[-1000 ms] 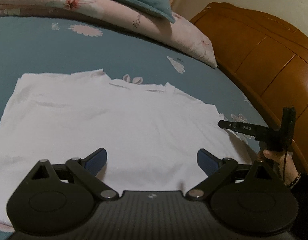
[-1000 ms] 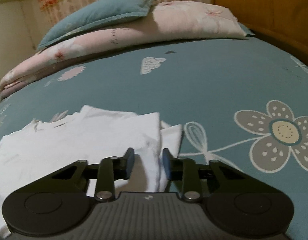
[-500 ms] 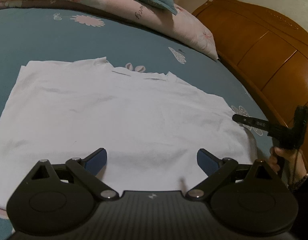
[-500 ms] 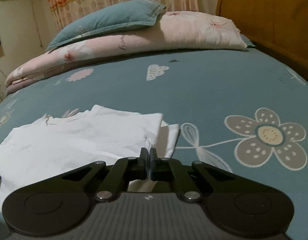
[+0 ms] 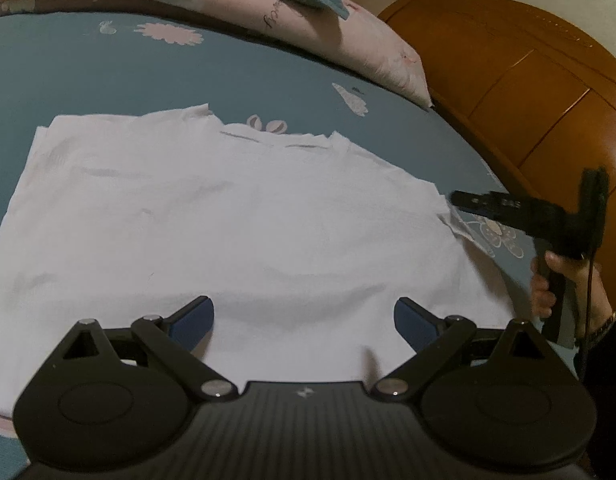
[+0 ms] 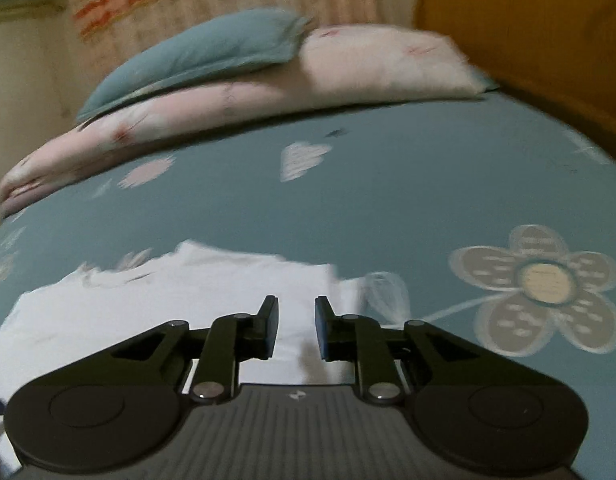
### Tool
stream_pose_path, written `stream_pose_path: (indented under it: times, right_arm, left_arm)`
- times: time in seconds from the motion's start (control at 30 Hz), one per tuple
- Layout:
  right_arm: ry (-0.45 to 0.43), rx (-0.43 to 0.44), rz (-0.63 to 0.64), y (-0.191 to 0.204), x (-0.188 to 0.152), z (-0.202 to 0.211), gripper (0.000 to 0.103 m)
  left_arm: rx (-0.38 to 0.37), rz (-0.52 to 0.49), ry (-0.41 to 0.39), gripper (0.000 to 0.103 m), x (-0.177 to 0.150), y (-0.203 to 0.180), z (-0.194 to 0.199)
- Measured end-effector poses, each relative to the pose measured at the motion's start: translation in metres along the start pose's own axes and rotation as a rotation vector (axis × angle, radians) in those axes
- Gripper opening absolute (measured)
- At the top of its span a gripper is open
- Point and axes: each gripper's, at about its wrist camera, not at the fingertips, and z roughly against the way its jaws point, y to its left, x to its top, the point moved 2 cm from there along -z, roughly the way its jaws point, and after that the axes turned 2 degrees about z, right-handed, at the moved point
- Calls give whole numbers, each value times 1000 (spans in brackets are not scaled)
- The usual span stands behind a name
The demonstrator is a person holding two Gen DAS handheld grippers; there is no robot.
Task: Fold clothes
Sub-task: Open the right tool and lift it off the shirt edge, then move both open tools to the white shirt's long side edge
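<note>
On the bed (image 5: 187, 64), blue sheet, a white shirt (image 5: 227, 232) lies flat, sides already tucked in. Pink quilt (image 5: 267, 12) and wooden headboard (image 5: 528, 92) behind. Right tool (image 6: 295, 326) pinched shut at the shirt's right edge half a second ago; now its jaws are opening, nothing between them, edge released. Left tool (image 5: 303, 320) spread wide over the near hem, holding nothing. Likely side fold done, next fold pending.

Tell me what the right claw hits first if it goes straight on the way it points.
Probably the white shirt: the right claw, opening and holding nothing, points down at the shirt's edge on the bed sheet. Depth is unclear.
</note>
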Motion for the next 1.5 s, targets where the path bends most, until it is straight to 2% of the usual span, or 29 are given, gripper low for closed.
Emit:
stream_pose_path:
  times: [0.03,0.1,0.13,0.27,0.43,0.6,0.73,0.83,0.87,0.97,1.03,1.13,1.23,1.33,1.43,1.5]
  right_arm:
    - [32,8,21,4,1,-11,23]
    - [63,-59,66,6,1,-32,17]
    - [49,-73,77,5,2,-39,16]
    - [46,-98,6,-2,15,-47,19]
    - [45,-55,48,14,9,3,28]
    - [102,4,93,28,-32,38,33]
    - [110,-44,120,16,-59,53,32]
    - [134,-176,149,15,-59,64,38]
    - [123,-174,145,16,-59,69,38]
    - [85,-65,120,30,-58,84,41]
    - [88,-28,140,44,-64,84,53]
    - [159,-50,135,52,-84,72,54]
    - [124,-59,-1,47,-97,79,54]
    - [69,-16,-217,42,-105,89,55]
    - [66,-8,-244,55,-111,90,55]
    - [76,-20,-212,66,-112,96,55]
  left_arm:
    - [1,-2,5,96,0,1,0]
    - [0,-5,13,96,0,1,0]
    - [-1,-7,17,96,0,1,0]
    - [5,-21,26,96,0,1,0]
    - [39,-50,21,96,1,-2,5]
    - [50,-67,21,96,1,-5,6]
    - [98,-94,48,96,-1,-6,-2]
    - [135,-119,47,96,-3,-9,-4]
    - [142,-127,49,96,-4,-10,-4]
    - [162,-139,50,96,-6,-13,-5]
    - [171,-149,53,97,-7,-15,-7]
    - [172,-146,56,98,-7,-16,-9]
    - [153,-110,60,102,-8,-11,-13]
    - [149,-107,58,102,-9,-10,-14]
    - [161,-127,64,102,-11,-13,-14]
    - [170,-135,69,102,-12,-15,-14]
